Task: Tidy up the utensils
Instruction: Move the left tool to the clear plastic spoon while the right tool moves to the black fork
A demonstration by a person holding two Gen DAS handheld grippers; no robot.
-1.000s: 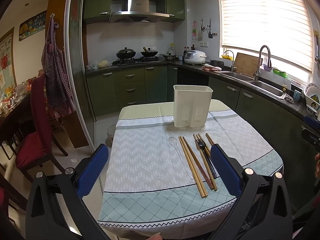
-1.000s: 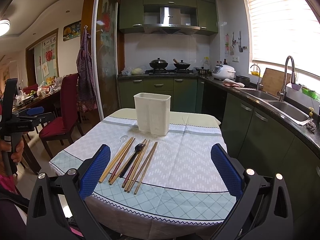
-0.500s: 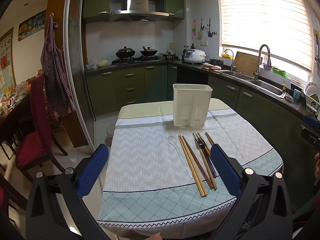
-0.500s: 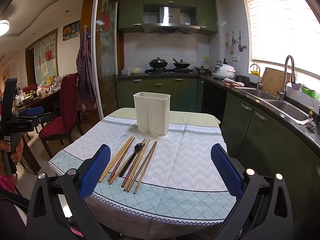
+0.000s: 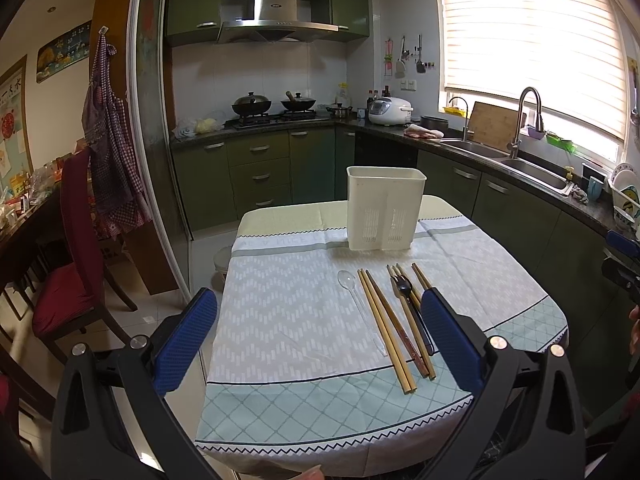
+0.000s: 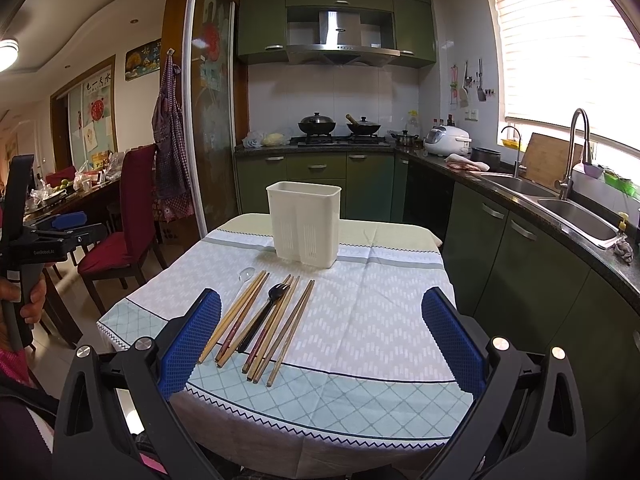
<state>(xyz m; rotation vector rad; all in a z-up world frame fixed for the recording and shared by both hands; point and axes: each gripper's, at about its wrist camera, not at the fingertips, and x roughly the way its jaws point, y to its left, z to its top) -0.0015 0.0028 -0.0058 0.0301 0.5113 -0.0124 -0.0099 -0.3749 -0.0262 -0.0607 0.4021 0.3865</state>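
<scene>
A white slotted utensil holder (image 5: 385,213) (image 6: 305,225) stands upright near the table's far edge. In front of it lie several wooden chopsticks (image 5: 386,324) (image 6: 280,322), a black fork (image 5: 408,300) (image 6: 264,312) and a clear plastic spoon (image 5: 354,300) (image 6: 245,275), side by side on the cloth. My left gripper (image 5: 318,332) hovers open before the table's near left, empty. My right gripper (image 6: 320,336) hovers open at the near edge, empty, with the chopsticks just beyond its left finger (image 6: 192,344).
The table (image 5: 280,312) wears a pale patterned cloth. Red chairs (image 5: 72,272) and a cluttered side table stand left. Green cabinets, a stove with pans (image 6: 336,126) and a sink counter (image 6: 560,204) line the back and right. A hand holds the left gripper's handle (image 6: 24,264).
Both views have barely shifted; the utensils and the holder lie as before and both grippers stay open.
</scene>
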